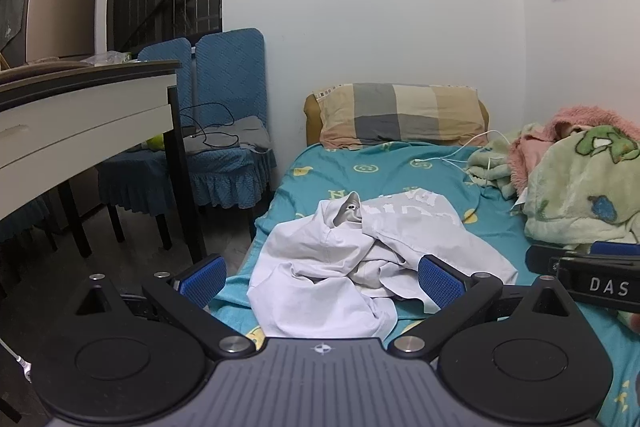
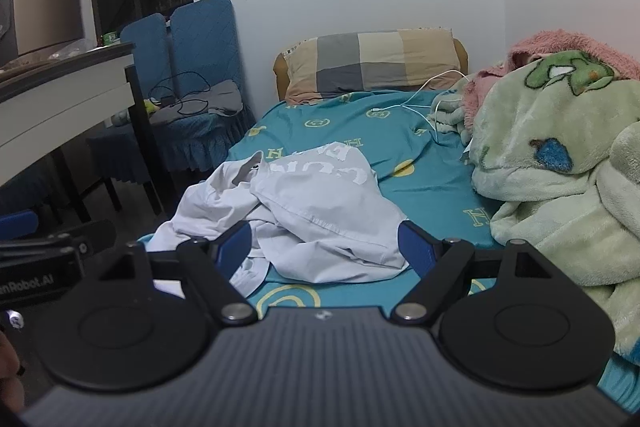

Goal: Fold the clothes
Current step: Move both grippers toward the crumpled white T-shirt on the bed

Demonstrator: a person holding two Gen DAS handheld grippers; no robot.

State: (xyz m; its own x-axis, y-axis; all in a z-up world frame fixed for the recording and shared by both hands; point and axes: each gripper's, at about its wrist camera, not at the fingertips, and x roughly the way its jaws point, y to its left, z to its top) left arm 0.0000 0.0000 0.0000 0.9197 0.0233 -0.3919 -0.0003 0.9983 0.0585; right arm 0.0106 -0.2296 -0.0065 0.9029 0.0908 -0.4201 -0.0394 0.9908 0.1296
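A crumpled white garment (image 1: 352,259) with pale lettering lies bunched on the teal bedsheet (image 1: 384,171), near the bed's left edge. My left gripper (image 1: 322,281) hovers open just short of it, blue pads spread wide on either side of the heap. In the right wrist view the same white garment (image 2: 316,215) lies ahead, and my right gripper (image 2: 326,249) is open too, with its fingers framing the near hem. Neither gripper holds any cloth. The right gripper's body (image 1: 596,277) shows at the left view's right edge, and the left gripper's body (image 2: 44,259) shows at the right view's left edge.
A green fleece blanket (image 2: 560,163) and pink blanket (image 2: 560,45) pile up on the bed's right side. A checked pillow (image 2: 372,65) and white charging cable (image 2: 424,103) lie at the head. Left of the bed stand blue-covered chairs (image 1: 224,131) and a white desk (image 1: 80,115).
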